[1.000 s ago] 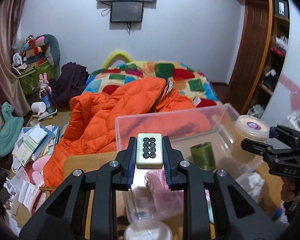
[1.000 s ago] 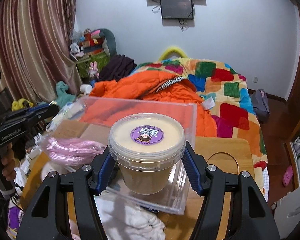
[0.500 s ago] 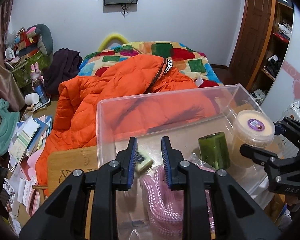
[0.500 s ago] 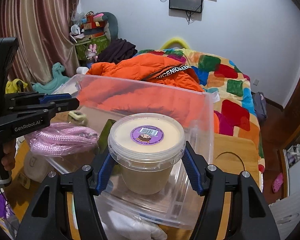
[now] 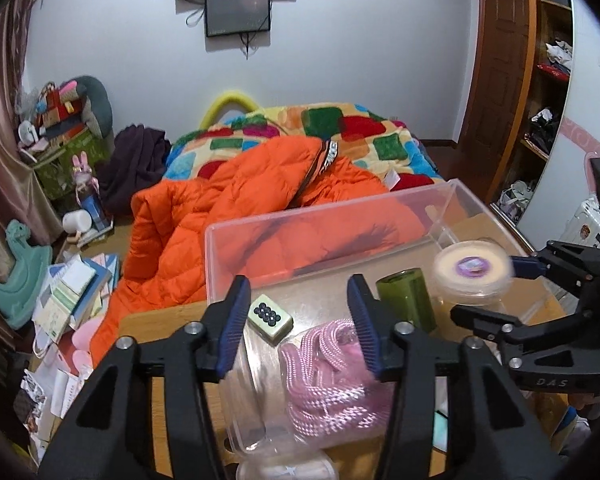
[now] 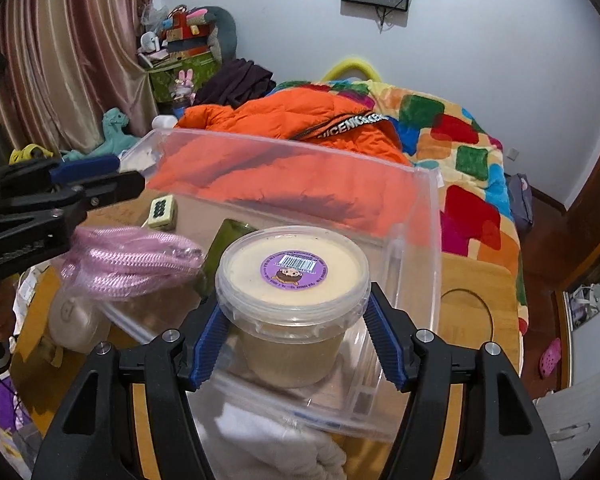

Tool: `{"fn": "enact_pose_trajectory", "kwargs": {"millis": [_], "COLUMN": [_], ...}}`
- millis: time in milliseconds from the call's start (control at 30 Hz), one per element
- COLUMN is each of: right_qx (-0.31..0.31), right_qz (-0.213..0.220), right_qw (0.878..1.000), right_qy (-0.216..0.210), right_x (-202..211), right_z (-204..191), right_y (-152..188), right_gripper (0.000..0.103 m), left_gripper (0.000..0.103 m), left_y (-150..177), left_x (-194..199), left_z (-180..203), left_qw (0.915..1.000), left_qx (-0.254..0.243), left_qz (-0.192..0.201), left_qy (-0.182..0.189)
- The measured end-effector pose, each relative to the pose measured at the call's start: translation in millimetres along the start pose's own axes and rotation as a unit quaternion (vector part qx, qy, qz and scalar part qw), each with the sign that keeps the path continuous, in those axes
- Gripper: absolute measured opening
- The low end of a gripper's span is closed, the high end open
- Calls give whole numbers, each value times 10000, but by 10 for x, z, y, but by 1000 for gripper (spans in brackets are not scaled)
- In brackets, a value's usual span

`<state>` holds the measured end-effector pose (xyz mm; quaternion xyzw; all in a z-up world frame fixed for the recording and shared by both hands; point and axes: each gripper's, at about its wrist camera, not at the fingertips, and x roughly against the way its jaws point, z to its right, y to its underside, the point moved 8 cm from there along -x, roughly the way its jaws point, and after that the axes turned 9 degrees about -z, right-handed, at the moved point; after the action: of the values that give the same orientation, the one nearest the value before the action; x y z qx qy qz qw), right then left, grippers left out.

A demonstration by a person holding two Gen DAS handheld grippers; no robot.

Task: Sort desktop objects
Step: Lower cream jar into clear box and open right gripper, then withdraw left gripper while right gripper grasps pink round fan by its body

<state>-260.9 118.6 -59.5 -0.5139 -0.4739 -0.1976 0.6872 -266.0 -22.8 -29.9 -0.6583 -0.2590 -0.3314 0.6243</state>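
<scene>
A: Your right gripper [image 6: 296, 344] jaws are pinching the lidded tub [image 6: 293, 280] low over the clear bin [image 6: 420, 216]; the tile [image 5: 269, 315] lies inside.

B: Set it at 3 o'clock of the green cylinder [image 5: 406, 300], then release. Your left gripper [image 5: 298, 324] jaws are spread, empty.

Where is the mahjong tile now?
In the left wrist view, the mahjong tile lies inside the clear box, left of the pink rope.

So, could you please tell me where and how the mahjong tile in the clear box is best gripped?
Grip the mahjong tile across its two long side faces, coming straight down from above. It lies flat, dots up, on the floor of the clear box, so only its sides offer parallel faces; the pink rope crowds one corner, so the open left gripper should probably turn to match.
</scene>
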Motion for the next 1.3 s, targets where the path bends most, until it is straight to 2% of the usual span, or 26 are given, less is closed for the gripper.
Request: {"fn": "enact_pose_trajectory", "kwargs": {"millis": [133, 200, 267, 333, 500, 567, 700, 900, 1133, 1300], "right_qx": [15, 45, 93, 142, 85, 66, 165, 305, 469, 574], "right_qz": [12, 116, 315, 474, 629, 683, 732, 793, 703, 489], "right_qw": [10000, 9999, 9990, 9982, 9977, 9975, 9972, 9961, 9943, 9937], "right_qy": [-34, 80, 304, 340, 219, 164, 62, -233, -646, -833], "right_x": [73, 149, 268, 393, 606, 690, 812, 951, 945, 791], "right_z": [-39, -54, -60, -87, -129, -164, -293, -560, -882, -1065], "right_y": [27, 39, 43, 56, 156, 249, 459, 834, 1294, 1552], "right_gripper": [62, 68, 81, 81, 82, 82, 83, 83, 83, 83], "left_gripper": [57, 62, 63, 64, 81, 92, 94, 96, 96, 96], "left_y": [6, 16, 31, 43, 114, 166, 335, 719, 1326, 1810], "left_x": [134, 215, 306, 372, 608, 713, 924, 1156, 1222, 1130], "left_z": [38, 48, 59, 70, 89, 100, 169, 213, 231, 328], "left_qw": [9999, 9998, 9997, 9996, 9988, 9981, 9961, 9949, 9960, 9981], "left_qx": [-33, -59, -79, -79, -47, -46, -183, -252, -323, -409], "left_qz": [85, 169, 243, 284, 487, 619, 845, 936, 741, 365], "left_qy": [52, 9, -5, 17, 77, 13, -153, -288, -391, -289]}}
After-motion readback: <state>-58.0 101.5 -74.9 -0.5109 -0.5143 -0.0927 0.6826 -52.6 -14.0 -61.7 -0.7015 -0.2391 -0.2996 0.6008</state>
